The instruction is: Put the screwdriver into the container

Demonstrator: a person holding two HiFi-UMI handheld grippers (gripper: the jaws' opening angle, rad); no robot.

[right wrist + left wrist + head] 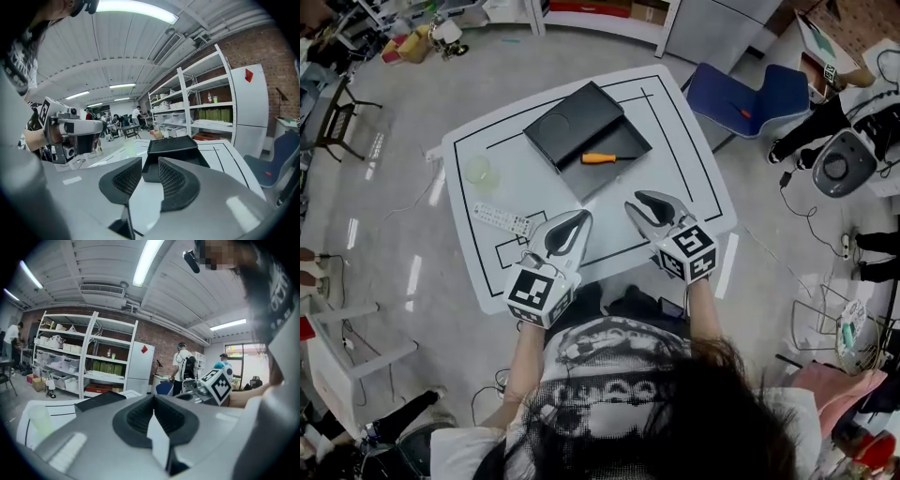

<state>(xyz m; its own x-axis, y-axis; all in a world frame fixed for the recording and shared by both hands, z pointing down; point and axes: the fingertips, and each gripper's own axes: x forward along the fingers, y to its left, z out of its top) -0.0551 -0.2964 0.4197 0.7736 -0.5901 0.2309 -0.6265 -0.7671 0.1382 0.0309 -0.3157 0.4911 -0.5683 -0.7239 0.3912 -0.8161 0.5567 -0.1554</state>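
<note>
An orange-handled screwdriver (602, 157) lies in the open near half of the black container (574, 122) at the middle of the white table (694, 178). Both grippers hover over the table's near edge, short of the container. My left gripper (583, 218) has its jaws together with nothing in them, and in the left gripper view (153, 401) the pads meet. My right gripper (638, 201) is open and empty; in the right gripper view (150, 169) a gap shows between the pads, with the container (171, 149) beyond it. The screwdriver is hidden in both gripper views.
A white remote control (502, 219) and a clear cup (478, 171) lie on the table's left part. A blue chair (750, 98) stands at the far right corner. Shelves (84, 362) and people stand around the room.
</note>
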